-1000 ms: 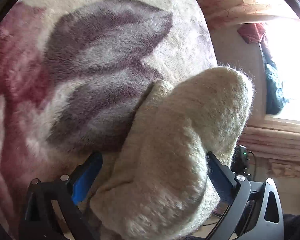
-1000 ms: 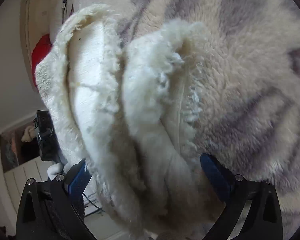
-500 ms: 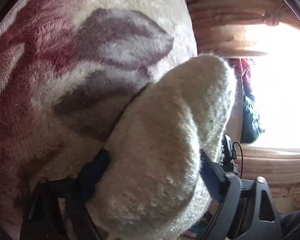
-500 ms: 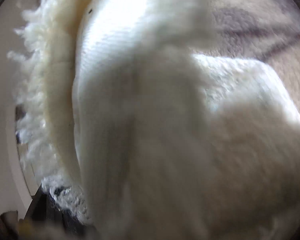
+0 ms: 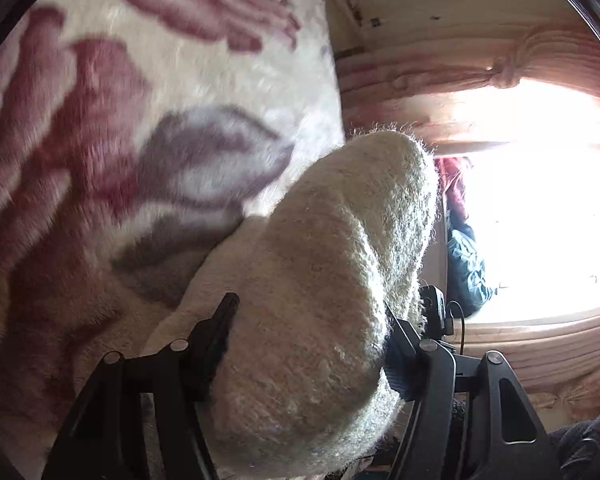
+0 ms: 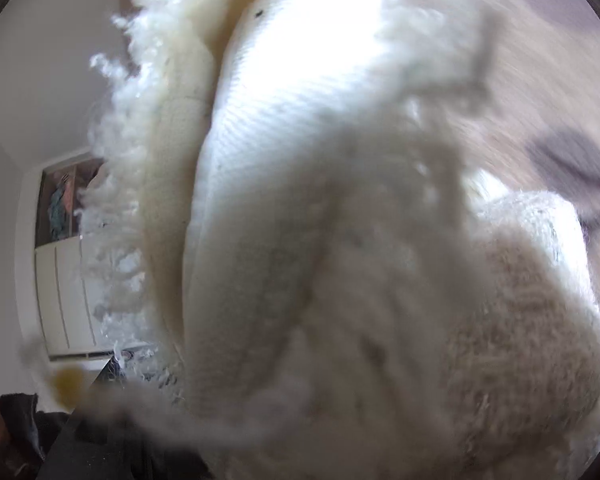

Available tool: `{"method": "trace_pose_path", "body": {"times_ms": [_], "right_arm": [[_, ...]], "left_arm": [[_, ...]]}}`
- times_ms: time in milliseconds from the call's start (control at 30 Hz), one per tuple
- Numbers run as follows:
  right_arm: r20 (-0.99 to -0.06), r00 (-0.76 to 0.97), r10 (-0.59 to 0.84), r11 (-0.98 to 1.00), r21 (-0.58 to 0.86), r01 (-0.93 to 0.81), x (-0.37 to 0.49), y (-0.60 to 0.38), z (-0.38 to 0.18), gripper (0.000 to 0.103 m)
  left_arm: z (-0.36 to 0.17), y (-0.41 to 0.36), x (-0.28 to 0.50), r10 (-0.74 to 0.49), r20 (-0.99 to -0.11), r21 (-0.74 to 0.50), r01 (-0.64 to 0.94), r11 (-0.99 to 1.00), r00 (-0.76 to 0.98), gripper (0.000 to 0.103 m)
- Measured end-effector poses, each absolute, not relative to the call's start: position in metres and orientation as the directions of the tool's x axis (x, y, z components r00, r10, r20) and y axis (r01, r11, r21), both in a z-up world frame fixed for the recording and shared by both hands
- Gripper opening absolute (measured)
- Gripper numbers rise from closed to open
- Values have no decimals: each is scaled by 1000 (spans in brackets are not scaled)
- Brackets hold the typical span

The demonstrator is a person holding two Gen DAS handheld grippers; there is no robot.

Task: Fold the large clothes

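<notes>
A cream fuzzy garment (image 5: 320, 280) bulges between the fingers of my left gripper (image 5: 308, 320), which is shut on it and holds it above a floral blanket (image 5: 140, 120). In the right wrist view the same cream garment (image 6: 300, 200), with a shaggy fleece edge and ribbed knit inside, fills the frame and hides my right gripper's fingers. It hangs close over the lens, so I cannot see how the jaws stand.
The blanket is cream with red roses and grey leaves. A bright window (image 5: 540, 220) with pink curtains (image 5: 460, 80) is at the right, dark clothes (image 5: 466, 268) hanging beside it. A white cabinet (image 6: 64, 292) stands at the left.
Both grippers have lifted and swung with the garment. The blanket's roses came into the left view. The garment closed over the right lens and hid its fingers.
</notes>
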State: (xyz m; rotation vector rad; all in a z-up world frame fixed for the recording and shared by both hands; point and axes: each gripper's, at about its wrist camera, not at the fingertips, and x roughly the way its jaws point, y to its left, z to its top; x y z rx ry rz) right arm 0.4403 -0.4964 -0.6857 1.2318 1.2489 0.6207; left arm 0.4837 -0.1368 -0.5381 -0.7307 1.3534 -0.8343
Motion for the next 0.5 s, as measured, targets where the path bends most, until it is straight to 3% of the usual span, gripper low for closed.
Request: {"method": "trace_pose_path", "body": {"times_ms": [500], "right_arm": [[-310,118,943,316,948,-36,597,-411,-615,53]], "left_arm": [[-457,-5,592,-800,-472,-833,111,543,371,61]]}}
